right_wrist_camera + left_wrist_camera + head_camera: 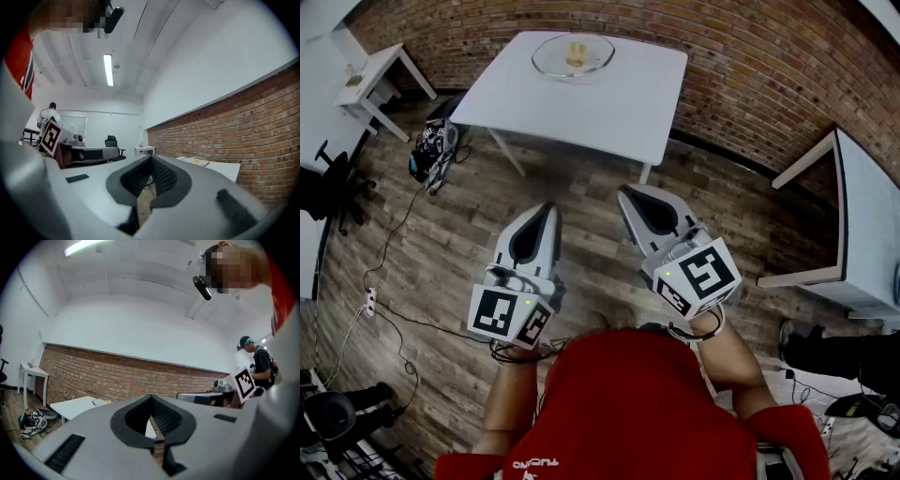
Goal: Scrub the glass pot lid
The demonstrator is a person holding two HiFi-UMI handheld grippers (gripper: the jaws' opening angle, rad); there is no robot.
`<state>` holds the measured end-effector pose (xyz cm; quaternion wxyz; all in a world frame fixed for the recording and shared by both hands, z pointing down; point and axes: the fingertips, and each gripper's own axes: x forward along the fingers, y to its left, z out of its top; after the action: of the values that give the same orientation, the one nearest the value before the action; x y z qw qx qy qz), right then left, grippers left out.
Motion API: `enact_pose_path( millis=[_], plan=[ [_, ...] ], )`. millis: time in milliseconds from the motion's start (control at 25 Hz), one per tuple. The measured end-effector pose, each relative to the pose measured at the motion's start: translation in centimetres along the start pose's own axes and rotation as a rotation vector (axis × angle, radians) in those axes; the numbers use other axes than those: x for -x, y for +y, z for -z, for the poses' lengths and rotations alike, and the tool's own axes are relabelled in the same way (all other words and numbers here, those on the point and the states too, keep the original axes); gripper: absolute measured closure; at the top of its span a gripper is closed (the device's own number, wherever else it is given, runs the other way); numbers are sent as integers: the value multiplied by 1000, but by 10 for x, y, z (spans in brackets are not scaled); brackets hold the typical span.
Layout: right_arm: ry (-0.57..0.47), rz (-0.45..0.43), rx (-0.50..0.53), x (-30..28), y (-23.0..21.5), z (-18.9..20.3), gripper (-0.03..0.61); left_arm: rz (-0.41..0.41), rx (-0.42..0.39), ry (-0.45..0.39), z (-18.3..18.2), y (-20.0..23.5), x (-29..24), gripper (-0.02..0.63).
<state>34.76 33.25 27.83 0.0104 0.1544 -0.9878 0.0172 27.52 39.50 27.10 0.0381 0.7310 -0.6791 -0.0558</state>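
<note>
Unclear and cropped parts
The yellow item [575, 52] at the glass pot lid [598, 58] cannot be identified; the side table [865, 220] is cropped by the right edge.

No text can be read: white lettering [534, 464] on the person's red shirt [637, 412], at 6 o'clock in the head view, is upside down and too small. The left hand-held gripper [547, 207] and right hand-held gripper [624, 191] carry only black-and-white square markers [499, 311].

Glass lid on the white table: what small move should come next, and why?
Probably step toward the table: the glass lid lies on it, well beyond the left gripper and right gripper, both shut and empty over the floor.
</note>
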Motion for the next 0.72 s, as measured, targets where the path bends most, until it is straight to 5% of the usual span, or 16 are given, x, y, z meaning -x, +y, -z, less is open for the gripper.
enact_pose_path(
  millis=[720],
  plan=[
    [-4, -10, -19, -2, -35, 3, 549, -30, 2, 4, 5, 0, -32, 597]
  ],
)
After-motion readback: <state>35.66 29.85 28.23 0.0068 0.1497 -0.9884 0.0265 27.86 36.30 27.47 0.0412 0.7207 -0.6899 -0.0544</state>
